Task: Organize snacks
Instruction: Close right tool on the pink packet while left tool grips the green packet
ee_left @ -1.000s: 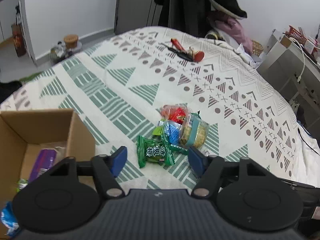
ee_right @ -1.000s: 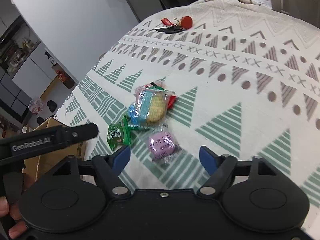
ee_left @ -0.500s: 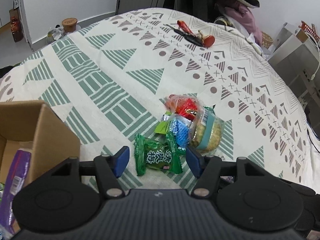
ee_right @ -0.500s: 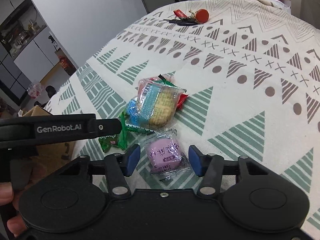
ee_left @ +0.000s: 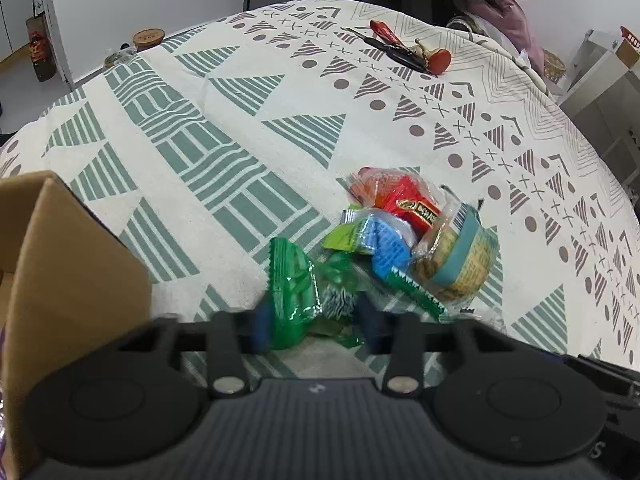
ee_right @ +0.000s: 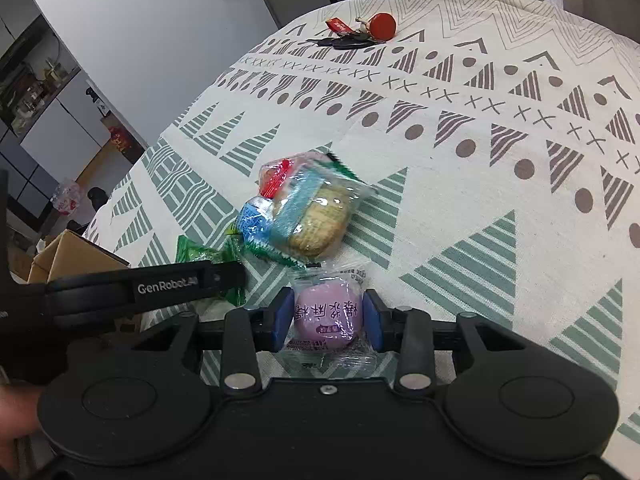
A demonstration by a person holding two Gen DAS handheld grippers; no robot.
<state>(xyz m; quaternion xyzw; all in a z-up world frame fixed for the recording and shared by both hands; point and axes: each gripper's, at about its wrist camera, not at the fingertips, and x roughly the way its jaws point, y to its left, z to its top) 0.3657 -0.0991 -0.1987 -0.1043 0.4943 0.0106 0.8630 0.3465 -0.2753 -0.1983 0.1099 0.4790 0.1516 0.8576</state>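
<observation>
My left gripper (ee_left: 316, 322) is low over the patterned cloth (ee_left: 240, 120), and its blurred blue jaws are closing. A green snack packet (ee_left: 294, 292) sits crumpled between them, squeezed by the pads. My right gripper (ee_right: 326, 318) is also closing, its pads against the sides of a round purple snack in a clear wrapper (ee_right: 328, 314). In the right wrist view, the left gripper's black finger (ee_right: 180, 284) crosses in front of the green packet (ee_right: 196, 254). A small pile of other snacks lies just beyond: a red packet (ee_left: 404, 200), a blue one (ee_left: 390, 246) and a biscuit pack (ee_left: 460, 264).
An open cardboard box (ee_left: 60, 280) stands at the left, close to the left gripper. A bunch of keys with a red tag (ee_left: 412, 54) lies at the far side of the cloth. The cloth's edge drops to the floor on the left, where a jar (ee_left: 149, 36) stands. A person's hand (ee_right: 16, 420) is at the lower left.
Both grippers came down towards the cloth and their jaws narrowed. The left closed in on the green packet, which is now crumpled. The right closed in on the purple snack.
</observation>
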